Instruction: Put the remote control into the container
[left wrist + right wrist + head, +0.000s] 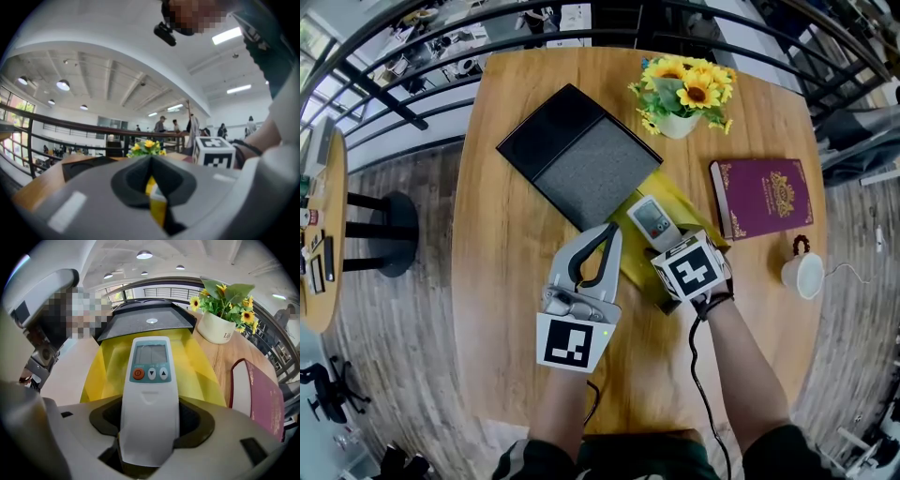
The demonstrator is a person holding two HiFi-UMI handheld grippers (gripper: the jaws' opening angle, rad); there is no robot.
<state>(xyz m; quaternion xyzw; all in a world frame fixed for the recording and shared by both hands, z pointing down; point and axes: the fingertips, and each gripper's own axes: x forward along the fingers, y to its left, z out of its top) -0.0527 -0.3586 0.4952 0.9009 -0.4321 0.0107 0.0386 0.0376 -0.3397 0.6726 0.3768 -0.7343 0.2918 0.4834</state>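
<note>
A white remote control [654,222] with an orange button and a small screen is clamped between the pads of my right gripper [664,247]. It points forward over the open yellow container [630,258]. In the right gripper view the remote control [150,394] fills the middle, with the yellow container [105,364] spread beneath it. My left gripper [609,236] sits at the container's left edge. Its jaws are closed on a strip of the yellow container [157,206], seen between them in the left gripper view.
A black tray [572,150] lies behind the yellow container. A white pot of sunflowers [684,94] stands at the back right. A maroon book [761,197], a bead bracelet [800,246] and a white cup [803,275] lie to the right. Railings ring the round table.
</note>
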